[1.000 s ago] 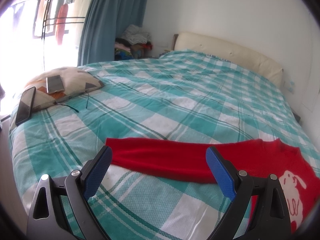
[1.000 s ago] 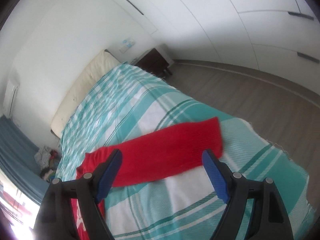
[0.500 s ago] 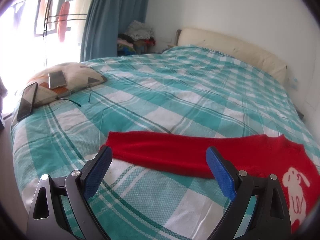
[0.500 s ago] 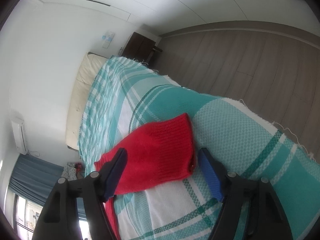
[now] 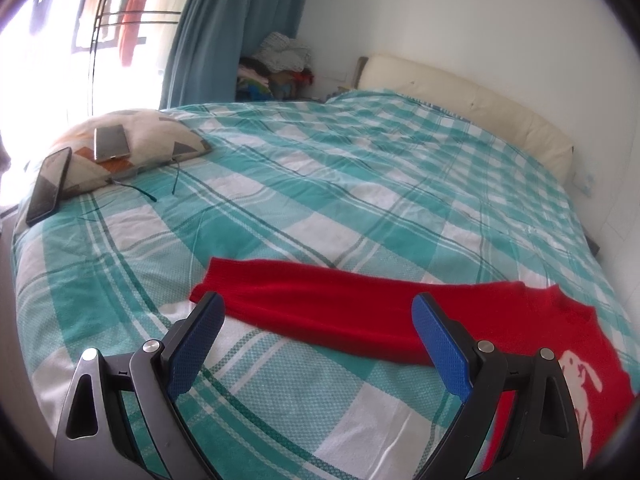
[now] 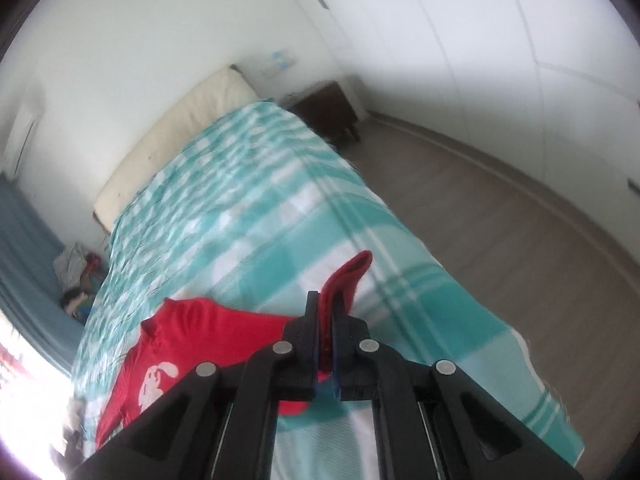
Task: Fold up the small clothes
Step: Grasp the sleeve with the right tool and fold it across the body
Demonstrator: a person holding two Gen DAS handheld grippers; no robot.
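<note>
A small red sweater (image 5: 520, 320) with a white rabbit print lies flat on the checked bedspread (image 5: 320, 184). In the left wrist view its left sleeve (image 5: 312, 300) stretches out to the left. My left gripper (image 5: 316, 340) is open and empty just above that sleeve, near its cuff end. In the right wrist view my right gripper (image 6: 326, 316) is shut on the right sleeve (image 6: 346, 280) and holds its cuff end lifted off the bed. The sweater's body (image 6: 180, 344) lies to the left of it.
A patterned cushion (image 5: 132, 152) with two phones (image 5: 110, 142) and a cable sits at the bed's far left. A cream headboard (image 5: 472, 100) stands against the wall. Wooden floor (image 6: 520, 240) and a dark nightstand (image 6: 332, 114) lie right of the bed edge.
My right gripper has closed on the right sleeve's end and raised it off the bed. My left gripper stays open and has shifted slightly over the left sleeve.
</note>
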